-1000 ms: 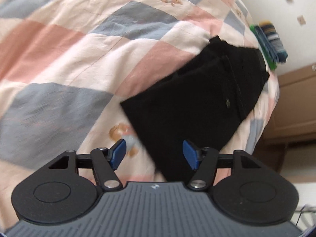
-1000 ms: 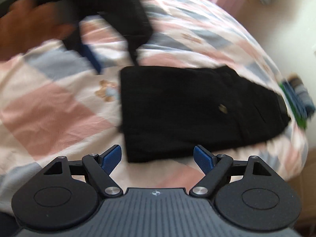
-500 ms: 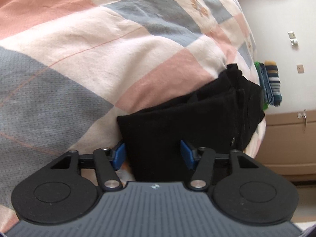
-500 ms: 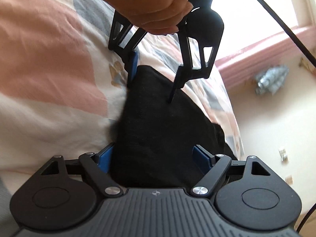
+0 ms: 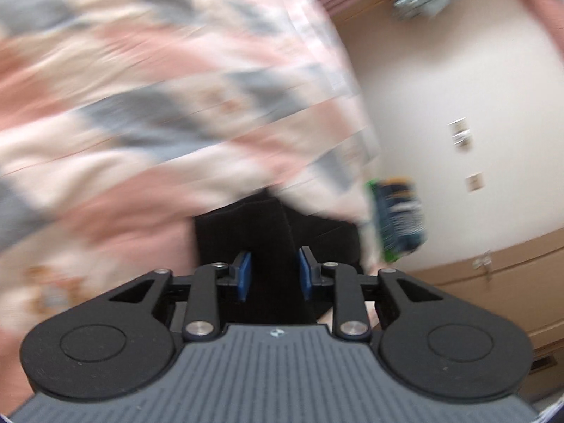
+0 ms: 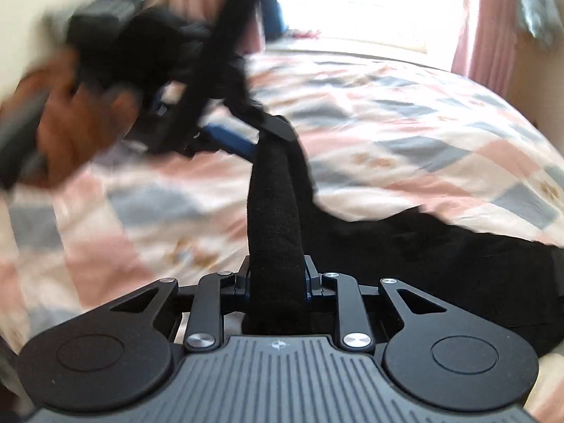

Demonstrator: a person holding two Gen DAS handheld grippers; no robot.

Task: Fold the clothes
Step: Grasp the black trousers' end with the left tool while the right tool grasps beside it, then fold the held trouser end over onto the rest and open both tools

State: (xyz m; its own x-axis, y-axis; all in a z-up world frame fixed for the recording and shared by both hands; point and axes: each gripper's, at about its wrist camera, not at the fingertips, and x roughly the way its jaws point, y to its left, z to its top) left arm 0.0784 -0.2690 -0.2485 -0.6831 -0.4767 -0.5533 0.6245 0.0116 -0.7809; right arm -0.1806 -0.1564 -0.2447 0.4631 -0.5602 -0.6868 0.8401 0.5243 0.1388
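Black garment (image 6: 275,211) pinched in both claws, left (image 5: 274,275), right (image 6: 276,278); quilt (image 5: 141,105) motion-blurred.

The garment (image 6: 440,264) lies on the bed (image 6: 405,112), one edge raised between the right gripper (image 6: 276,278) in front and the left gripper (image 6: 246,141) behind.

Daylight flooded in from the window (image 6: 356,0), blown out to white glare. Motion blur smeared the quilt (image 5: 148,98) in the left view and the hand (image 6: 70,130) in the right. Fisheye edges curved and darkened.
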